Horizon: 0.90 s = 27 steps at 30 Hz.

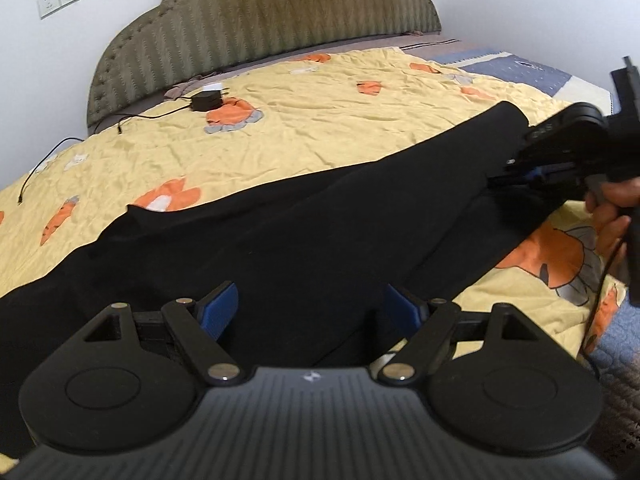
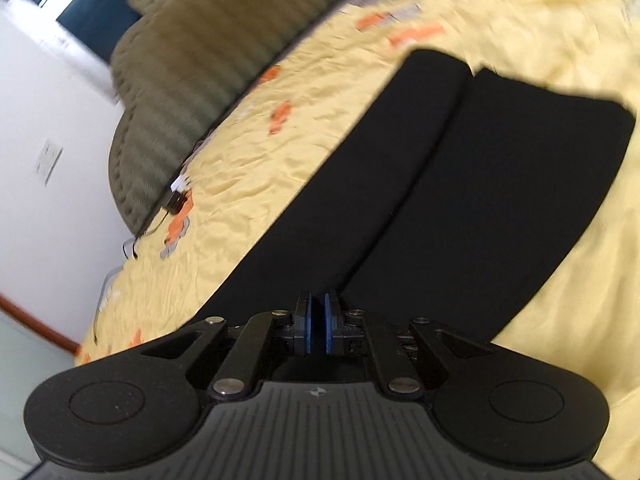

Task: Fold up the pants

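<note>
With the right gripper [image 2: 317, 326] pinched on the pants [image 1: 280, 240] and the left gripper [image 1: 310, 312] spread wide above them, the first fold seems underway, and next the left likely needs a grip.

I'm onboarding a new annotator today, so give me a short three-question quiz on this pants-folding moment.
1. True or false: the left gripper is clamped on the black pants.
2. Multiple choice: the right gripper has its pads A) spread wide, B) drawn nearly together, C) out of view.
3. Short answer: what small item lies on the yellow bedspread near the headboard?

Key
1. False. Its blue pads stand wide apart above the cloth.
2. B. Whether cloth is pinched between them is not clear.
3. A black charger with a cable.
</note>
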Available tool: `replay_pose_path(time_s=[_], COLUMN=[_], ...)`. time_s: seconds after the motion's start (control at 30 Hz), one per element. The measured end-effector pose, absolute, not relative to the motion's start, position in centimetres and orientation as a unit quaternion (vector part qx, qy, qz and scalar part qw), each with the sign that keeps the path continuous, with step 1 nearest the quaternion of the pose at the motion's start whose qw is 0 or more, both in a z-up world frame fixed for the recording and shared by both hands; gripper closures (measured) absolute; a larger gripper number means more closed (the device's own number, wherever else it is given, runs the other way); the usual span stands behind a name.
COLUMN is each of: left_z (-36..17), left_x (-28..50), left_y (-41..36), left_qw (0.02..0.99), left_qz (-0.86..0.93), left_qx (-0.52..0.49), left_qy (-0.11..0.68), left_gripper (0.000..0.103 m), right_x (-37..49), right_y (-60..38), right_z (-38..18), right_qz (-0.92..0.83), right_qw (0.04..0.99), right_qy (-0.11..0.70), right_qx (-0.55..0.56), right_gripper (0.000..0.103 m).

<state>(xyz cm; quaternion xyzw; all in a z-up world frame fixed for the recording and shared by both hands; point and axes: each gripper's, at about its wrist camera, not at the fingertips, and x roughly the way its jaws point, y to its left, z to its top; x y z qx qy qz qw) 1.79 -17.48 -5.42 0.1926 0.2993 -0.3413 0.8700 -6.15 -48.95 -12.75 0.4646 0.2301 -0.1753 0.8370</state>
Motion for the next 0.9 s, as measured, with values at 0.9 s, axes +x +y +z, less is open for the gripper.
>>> replay_pose_path(time_s=[0.9], left_z=[-5.8], left_x=[1.9], left_y=[-19.5], left_qw=[0.871], left_qz=[-0.337], left_qx=[0.178], left_qy=[0.311], left_gripper=[0.011], right_x=[-5.5], right_y=[-49.7], right_z=[-12.6], right_qz=[-0.175], right_qw=[0.835], right_qy=[0.216], right_qx=[0.476], right_gripper=[0.096])
